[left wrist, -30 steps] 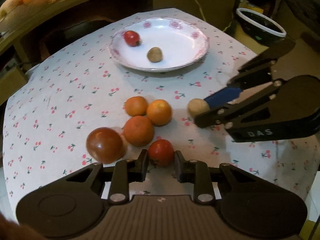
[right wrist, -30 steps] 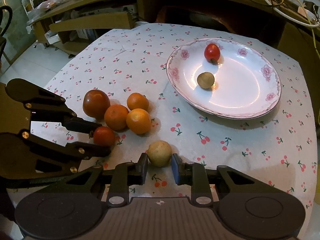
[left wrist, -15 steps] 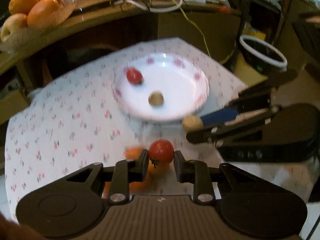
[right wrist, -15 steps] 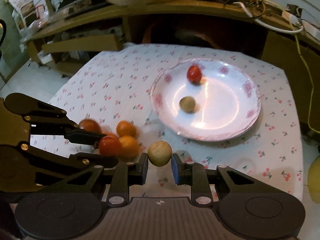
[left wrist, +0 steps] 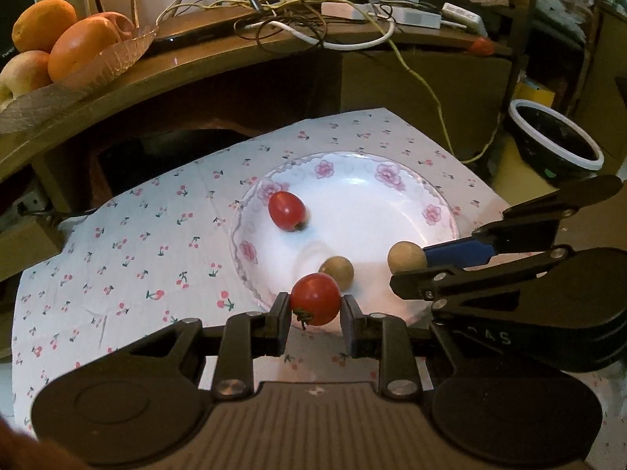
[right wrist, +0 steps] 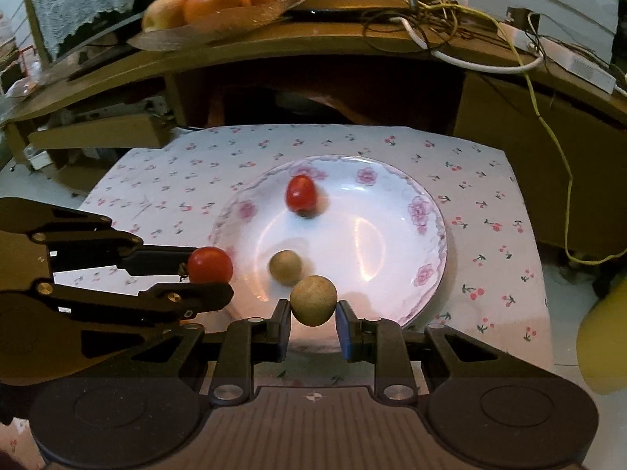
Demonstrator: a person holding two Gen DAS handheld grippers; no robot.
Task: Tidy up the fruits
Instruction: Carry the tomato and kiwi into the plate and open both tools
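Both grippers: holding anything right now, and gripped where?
Left gripper pinches a red tomato across its sides, stem end facing the camera. Right gripper pinches a tan round fruit across its widest part. Both are above the white plate.

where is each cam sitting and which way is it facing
Left wrist: rides the left gripper, facing forward over the plate; its fingers clamp a red tomato, right gripper enters from the right.
Right wrist: rides the right gripper, facing the plate; it clamps a tan fruit, left gripper enters from the left.
Shared: plate, both held fruits, shelf fruit bowl.
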